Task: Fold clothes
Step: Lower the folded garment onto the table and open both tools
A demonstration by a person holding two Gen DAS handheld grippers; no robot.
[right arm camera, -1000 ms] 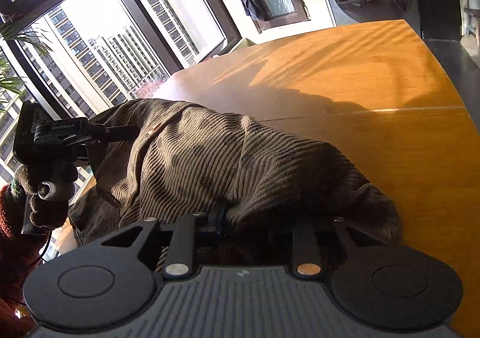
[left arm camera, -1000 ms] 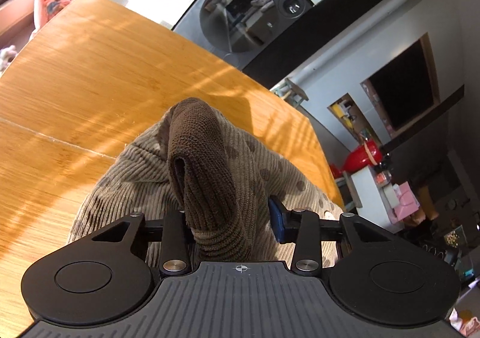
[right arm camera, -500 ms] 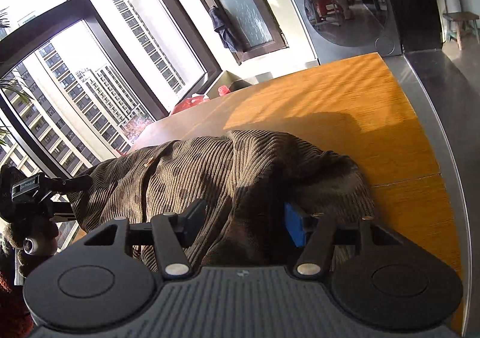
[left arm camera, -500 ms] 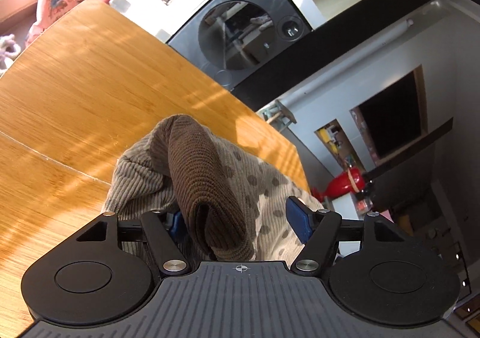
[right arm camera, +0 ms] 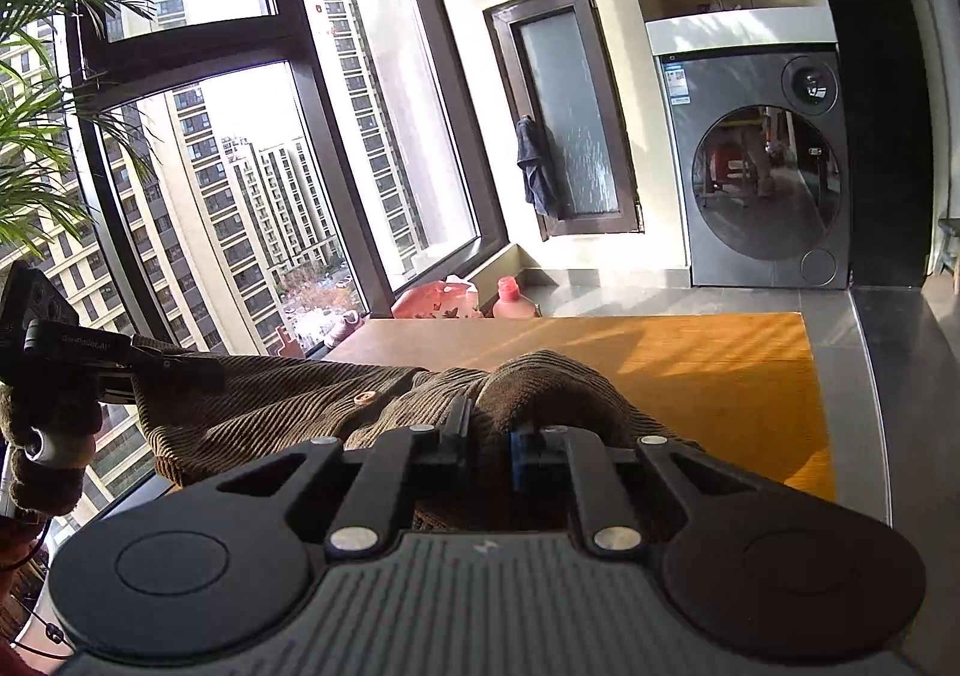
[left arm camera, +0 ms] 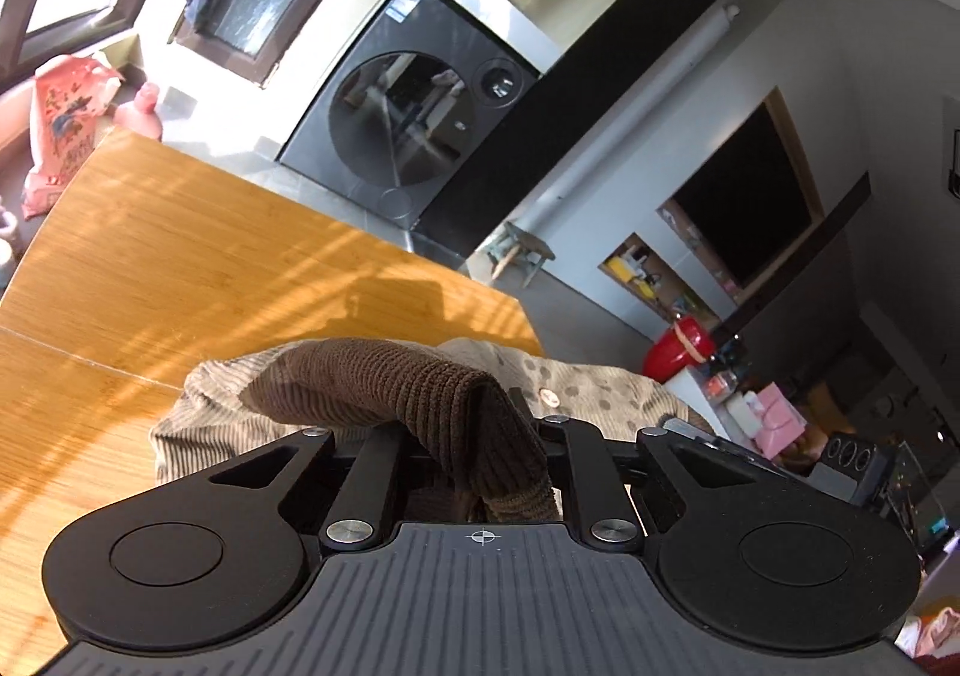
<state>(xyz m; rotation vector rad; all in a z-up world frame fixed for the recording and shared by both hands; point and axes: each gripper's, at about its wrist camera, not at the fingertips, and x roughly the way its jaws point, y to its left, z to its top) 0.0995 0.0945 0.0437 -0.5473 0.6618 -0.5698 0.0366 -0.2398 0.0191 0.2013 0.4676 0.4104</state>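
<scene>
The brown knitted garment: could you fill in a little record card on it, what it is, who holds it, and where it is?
item: brown ribbed cardigan with pale spotted inside and a wooden button
left gripper: shut on a dark ribbed edge
right gripper: shut on a bunched fold
position: lifted and stretched between the two grippers over the wooden table
fold: not visibly done yet
background: washing machine, window
</scene>
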